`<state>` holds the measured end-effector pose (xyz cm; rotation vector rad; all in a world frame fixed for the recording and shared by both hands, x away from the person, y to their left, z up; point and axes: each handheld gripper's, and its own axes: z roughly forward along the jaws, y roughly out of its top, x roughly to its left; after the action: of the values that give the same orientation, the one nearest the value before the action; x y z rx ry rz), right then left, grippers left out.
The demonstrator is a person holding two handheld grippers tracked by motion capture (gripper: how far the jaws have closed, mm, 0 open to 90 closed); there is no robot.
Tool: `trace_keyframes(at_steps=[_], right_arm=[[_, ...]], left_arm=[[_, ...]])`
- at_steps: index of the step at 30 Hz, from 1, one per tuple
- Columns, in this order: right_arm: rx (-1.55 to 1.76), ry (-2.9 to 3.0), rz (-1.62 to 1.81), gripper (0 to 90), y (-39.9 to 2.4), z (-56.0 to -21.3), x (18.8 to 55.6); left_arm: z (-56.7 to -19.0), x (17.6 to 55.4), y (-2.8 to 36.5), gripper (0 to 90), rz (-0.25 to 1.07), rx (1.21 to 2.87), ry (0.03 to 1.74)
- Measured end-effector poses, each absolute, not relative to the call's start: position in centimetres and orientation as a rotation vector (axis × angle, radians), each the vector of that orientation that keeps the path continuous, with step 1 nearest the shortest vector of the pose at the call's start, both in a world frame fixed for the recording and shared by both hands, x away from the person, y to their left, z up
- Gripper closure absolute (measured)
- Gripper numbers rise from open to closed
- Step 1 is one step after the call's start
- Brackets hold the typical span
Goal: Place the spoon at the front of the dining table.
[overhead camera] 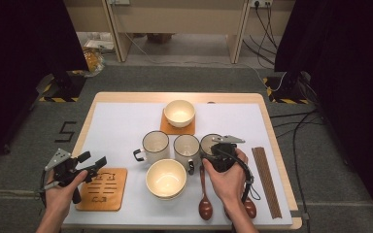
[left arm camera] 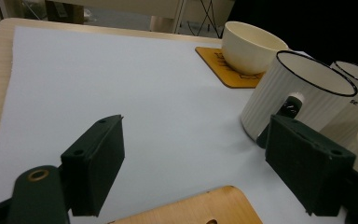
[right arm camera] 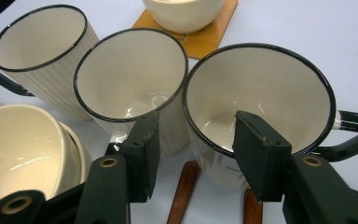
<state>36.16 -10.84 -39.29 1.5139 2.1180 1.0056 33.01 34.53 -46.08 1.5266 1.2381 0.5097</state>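
Observation:
Three white ribbed mugs with black rims stand in a row mid-table: left mug (overhead camera: 155,145), middle mug (overhead camera: 186,147), right mug (overhead camera: 208,143). My right gripper (overhead camera: 217,148) hangs over the right mug (right arm camera: 261,84). Its jaws stand apart astride the mug's near rim, one beside the middle mug (right arm camera: 130,74), the other over the mug's inside; neither pad presses on the wall. My left gripper (overhead camera: 93,158) is held open at the table's front left above an empty wooden coaster (overhead camera: 104,189), with nothing between its jaws (left arm camera: 196,140), pointing towards the left mug (left arm camera: 298,98).
A cream bowl (overhead camera: 179,112) sits on a wooden coaster (overhead camera: 177,128) behind the mugs. A second cream bowl (overhead camera: 165,178) stands in front of them. Two brown spoons (overhead camera: 204,204) lie under my right hand, and chopsticks (overhead camera: 266,179) lie along the right edge.

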Motion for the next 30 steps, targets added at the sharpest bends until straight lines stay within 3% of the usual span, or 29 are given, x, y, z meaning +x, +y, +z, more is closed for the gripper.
trace_keyframes(at_steps=[30], right_arm=[[1.477, 2.119, 1.013, 51.8, -10.6, -38.9, 35.1]], left_arm=[[-46.0, 33.0, 34.6, 19.0, 0.514, 1.522, 1.240]])
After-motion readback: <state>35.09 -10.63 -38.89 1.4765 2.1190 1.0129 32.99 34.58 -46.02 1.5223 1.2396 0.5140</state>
